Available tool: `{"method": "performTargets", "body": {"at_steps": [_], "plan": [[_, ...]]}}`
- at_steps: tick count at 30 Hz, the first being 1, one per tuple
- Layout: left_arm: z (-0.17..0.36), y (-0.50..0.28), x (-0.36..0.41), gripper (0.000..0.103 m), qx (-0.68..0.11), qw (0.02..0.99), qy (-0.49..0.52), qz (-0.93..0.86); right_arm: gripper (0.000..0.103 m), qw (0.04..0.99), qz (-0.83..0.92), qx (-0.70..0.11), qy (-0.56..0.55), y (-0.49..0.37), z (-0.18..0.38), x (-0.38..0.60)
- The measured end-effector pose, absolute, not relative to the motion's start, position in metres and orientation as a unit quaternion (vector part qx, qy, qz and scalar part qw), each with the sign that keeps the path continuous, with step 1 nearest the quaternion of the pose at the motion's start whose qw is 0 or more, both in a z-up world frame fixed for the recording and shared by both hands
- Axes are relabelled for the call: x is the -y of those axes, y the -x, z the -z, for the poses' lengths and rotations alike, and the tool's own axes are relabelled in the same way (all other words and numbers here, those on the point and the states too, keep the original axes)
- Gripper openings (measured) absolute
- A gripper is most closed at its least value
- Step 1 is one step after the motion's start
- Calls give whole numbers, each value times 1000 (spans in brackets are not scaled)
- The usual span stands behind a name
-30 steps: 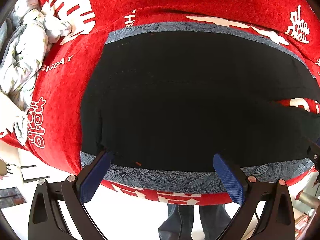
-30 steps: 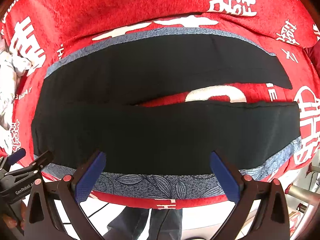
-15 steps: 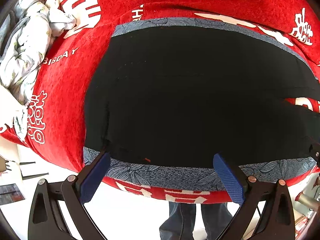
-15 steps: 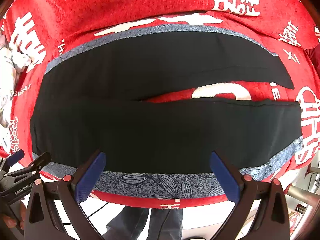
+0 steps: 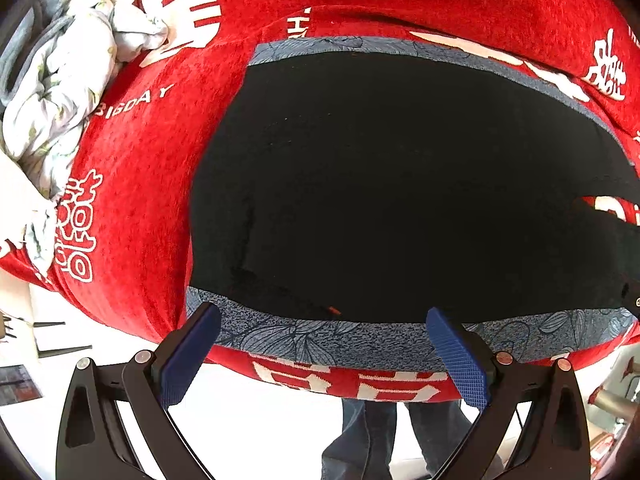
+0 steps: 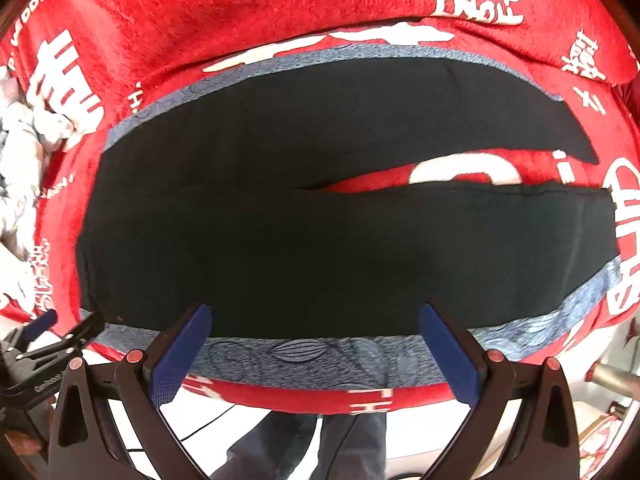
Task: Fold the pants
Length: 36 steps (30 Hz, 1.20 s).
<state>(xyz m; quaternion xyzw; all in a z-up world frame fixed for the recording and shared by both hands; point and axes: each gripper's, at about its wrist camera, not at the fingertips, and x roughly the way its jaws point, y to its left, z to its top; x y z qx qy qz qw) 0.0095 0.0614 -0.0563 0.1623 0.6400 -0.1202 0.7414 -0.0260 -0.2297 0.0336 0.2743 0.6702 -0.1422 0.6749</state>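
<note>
Black pants [image 6: 320, 240] lie spread flat on a grey leaf-print mat [image 6: 304, 354] over a red blanket [image 6: 240, 8], just ahead of both claws. Soft and limp, they look best pinched at the near hem. Left claw [image 5: 324, 354] and right claw [image 6: 316, 354] hover wide apart, holding nothing.

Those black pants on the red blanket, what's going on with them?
A person is holding two tongs to fold the pants, which lie flat and unfolded on a grey mat over the red blanket, legs apart. The left tongs and right tongs both hover open at the near edge, gripping nothing. No fold has begun yet.
</note>
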Motion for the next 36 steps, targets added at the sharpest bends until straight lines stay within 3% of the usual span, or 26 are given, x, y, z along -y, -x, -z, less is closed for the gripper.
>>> {"method": "performTargets", "body": {"at_steps": [7,12,21,25,30,33,36], "plan": [[61,-15,-100,103,-635,754,-82,150,101,646,5,-595,-478,46,-14,219],[81,-16,-126,103,-649,739,-43,174,90,574,-75,-587,-566,69,27,181],[125,-2,-163,103,-690,692,53,206,90,543,-60,-564,-619,98,80,161],[149,-4,-168,103,-705,666,128,206,90,550,-63,-533,-640,91,71,165],[138,-19,-165,103,-677,675,204,211,90,567,-86,-499,-650,65,50,177],[132,-27,-160,103,-670,680,213,209,90,570,-93,-507,-640,62,44,178],[138,-31,-156,95,-680,679,199,192,90,566,-65,-530,-628,77,51,186]]}}
